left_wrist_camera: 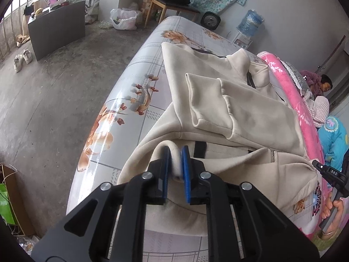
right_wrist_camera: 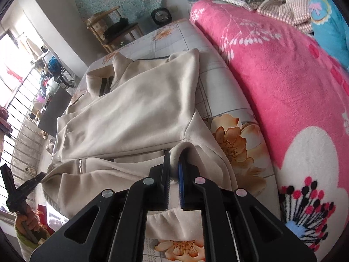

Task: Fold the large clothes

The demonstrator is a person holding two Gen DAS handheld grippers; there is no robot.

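Observation:
A cream zip-up jacket (left_wrist_camera: 235,109) lies on a bed covered with a floral sheet (left_wrist_camera: 135,83), its sleeves folded across the body. My left gripper (left_wrist_camera: 176,152) is shut on a bunched fold of the jacket's near hem. My right gripper (right_wrist_camera: 174,159) is shut on the hem at the other near corner of the jacket (right_wrist_camera: 135,113). Both pinched corners are lifted a little off the sheet. The right gripper also shows at the right edge of the left wrist view (left_wrist_camera: 327,172), and the left gripper at the left edge of the right wrist view (right_wrist_camera: 28,185).
A pink flowered blanket (right_wrist_camera: 283,76) lies along the bed's right side, with a person (left_wrist_camera: 322,85) beyond it. The bare floor (left_wrist_camera: 54,98) is left of the bed, with a dark cabinet (left_wrist_camera: 56,32), shoes, a wooden chair (left_wrist_camera: 172,2) and a water bottle (left_wrist_camera: 248,24).

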